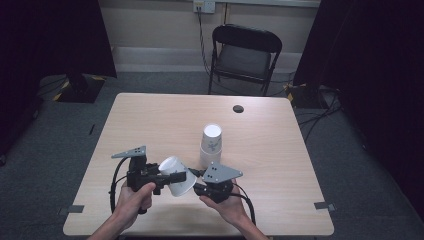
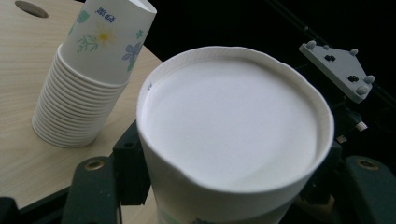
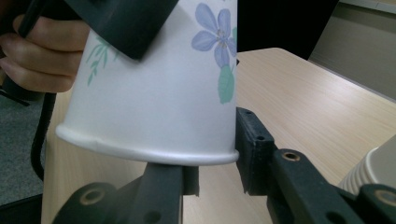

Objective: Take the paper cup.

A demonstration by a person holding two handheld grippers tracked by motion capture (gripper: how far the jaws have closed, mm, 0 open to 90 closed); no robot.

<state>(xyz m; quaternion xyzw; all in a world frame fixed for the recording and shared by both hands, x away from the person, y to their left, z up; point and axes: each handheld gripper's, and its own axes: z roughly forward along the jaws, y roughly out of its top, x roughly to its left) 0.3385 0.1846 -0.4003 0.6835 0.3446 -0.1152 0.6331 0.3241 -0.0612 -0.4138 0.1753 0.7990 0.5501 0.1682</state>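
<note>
From where I stand, the person's left gripper (image 1: pixel 156 181) is clamped on a flowered paper cup (image 1: pixel 178 176), holding it on its side above the near part of the table (image 1: pixel 150 120), in front of the stack of cups (image 1: pixel 210 146) and a little to its left. The cup's closed bottom faces up and away and its rolled rim points toward the right gripper (image 1: pixel 200 186). That one has its jaws either side of the rim end; its right pad (image 3: pixel 252 149) stands against the wall by the rim, but I cannot tell whether it presses yet, so I read it as not yet gripping.

It looks like a handover, or pulling one cup off another. Next the right jaws need to pinch the rim gently, without crushing it.
</note>
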